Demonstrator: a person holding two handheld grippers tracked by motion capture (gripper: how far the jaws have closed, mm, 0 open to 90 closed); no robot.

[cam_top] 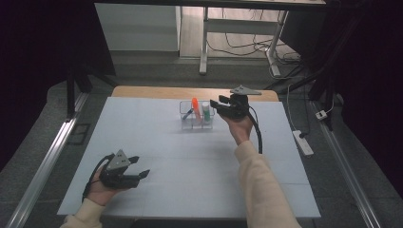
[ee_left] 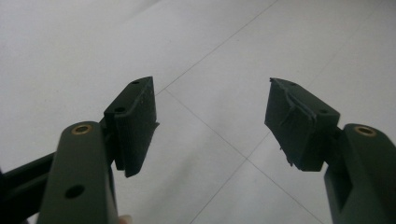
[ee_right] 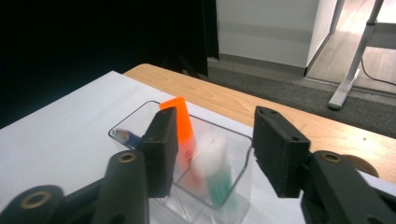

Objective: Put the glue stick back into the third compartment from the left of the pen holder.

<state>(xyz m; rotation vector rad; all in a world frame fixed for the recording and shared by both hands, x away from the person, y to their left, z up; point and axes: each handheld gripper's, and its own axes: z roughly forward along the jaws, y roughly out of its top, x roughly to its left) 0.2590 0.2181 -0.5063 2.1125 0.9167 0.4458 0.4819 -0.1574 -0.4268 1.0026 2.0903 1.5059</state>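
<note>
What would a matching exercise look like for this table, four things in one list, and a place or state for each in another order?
Things:
1. orange marker
2. green-capped pen
3. left gripper
4. right gripper

States:
A. near table edge, jaws apart, nothing between them
B. raised beside the clear holder, jaws apart
C. leaning in the holder, tallest item
D. blurred, in the holder's compartment nearest the right gripper

Pairs: 1-C, 2-D, 3-A, 4-B

A clear box (cam_top: 196, 124) holding an orange marker (cam_top: 195, 105), a green-capped marker (cam_top: 206, 112) and a blue pen (cam_top: 188, 114) stands on the white sheet (cam_top: 157, 142) just ahead of the right claw (cam_top: 216, 102), with the wooden table edge (cam_top: 166, 91) beyond and a power strip (cam_top: 303, 142) on the floor off to its right.
</note>
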